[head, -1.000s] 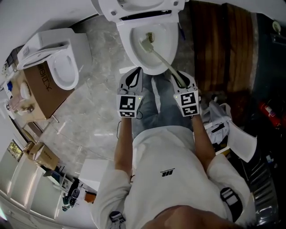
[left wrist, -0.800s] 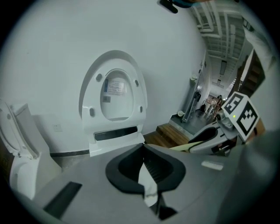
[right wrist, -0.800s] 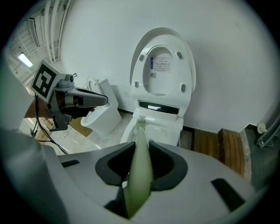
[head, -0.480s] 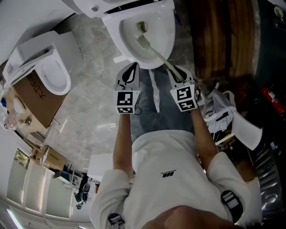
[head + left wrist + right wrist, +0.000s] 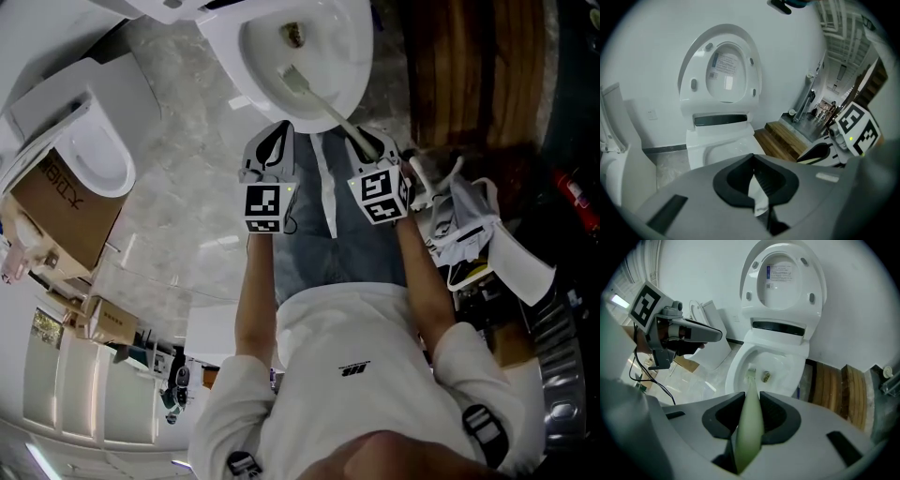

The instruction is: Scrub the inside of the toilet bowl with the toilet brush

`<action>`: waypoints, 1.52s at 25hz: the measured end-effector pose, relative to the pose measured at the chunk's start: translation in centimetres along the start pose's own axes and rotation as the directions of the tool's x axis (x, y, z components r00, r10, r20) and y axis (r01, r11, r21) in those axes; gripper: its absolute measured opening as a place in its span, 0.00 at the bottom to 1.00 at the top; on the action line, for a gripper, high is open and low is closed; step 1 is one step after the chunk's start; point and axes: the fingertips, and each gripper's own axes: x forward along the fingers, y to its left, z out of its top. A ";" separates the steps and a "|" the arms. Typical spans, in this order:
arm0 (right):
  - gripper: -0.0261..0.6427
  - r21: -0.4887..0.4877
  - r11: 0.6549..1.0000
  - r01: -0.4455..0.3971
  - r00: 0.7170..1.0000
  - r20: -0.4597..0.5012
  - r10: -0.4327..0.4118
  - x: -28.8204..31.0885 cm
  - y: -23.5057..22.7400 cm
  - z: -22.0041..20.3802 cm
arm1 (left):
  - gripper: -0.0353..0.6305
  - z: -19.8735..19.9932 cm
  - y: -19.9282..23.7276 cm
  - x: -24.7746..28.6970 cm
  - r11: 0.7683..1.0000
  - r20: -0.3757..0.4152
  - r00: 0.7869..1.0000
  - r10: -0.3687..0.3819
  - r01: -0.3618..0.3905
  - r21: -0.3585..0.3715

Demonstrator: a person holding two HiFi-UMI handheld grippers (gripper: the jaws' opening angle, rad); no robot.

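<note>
Your right gripper [image 5: 751, 397] has its jaws clamped on the pale green handle of the toilet brush [image 5: 750, 420]. The handle runs forward from the jaws and down over the near rim of the toilet bowl [image 5: 732, 376]. The bristle head sits inside the bowl against its near left wall, just short of the drain hole [image 5: 765, 376] at the bottom. In the head view the brush [image 5: 323, 106] slants from the right gripper [image 5: 364, 142] up into the bowl [image 5: 353, 73].

Your left gripper [image 5: 752, 157] has its jaws together at the tips and grips nothing you can name. It hangs just outside the bowl's near rim [image 5: 712, 151], left of the handle and apart from it [image 5: 275, 141].

The seat and lid [image 5: 783, 277] stand raised against the wall behind the bowl.

On the marble floor [image 5: 187, 197] to your left, a second toilet [image 5: 94, 150] rests beside a cardboard box [image 5: 58, 202], well apart from the bowl. A wooden platform [image 5: 464, 75] lies along the bowl's right side. A heap of white bags [image 5: 464, 220] crowds close to your right forearm.
</note>
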 end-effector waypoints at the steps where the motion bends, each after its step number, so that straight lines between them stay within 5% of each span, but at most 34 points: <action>1: 0.17 0.004 1.000 -0.002 1.000 -0.005 0.002 0.4 0.1 -0.2 | 0.07 -0.3 0.1 0.2 1.000 -0.003 1.000 0.001 -0.001 -0.004; 23: 0.17 0.206 0.978 -0.046 0.997 -0.046 0.057 7.2 1.3 -4.8 | 0.07 -5.5 1.1 2.8 0.999 -0.063 0.998 -0.015 0.012 -0.051; 38: 0.17 0.403 0.912 -0.073 0.993 -0.051 0.102 10.5 2.7 -5.0 | 0.07 -5.9 2.8 3.3 0.998 -0.090 0.995 -0.031 0.026 -0.058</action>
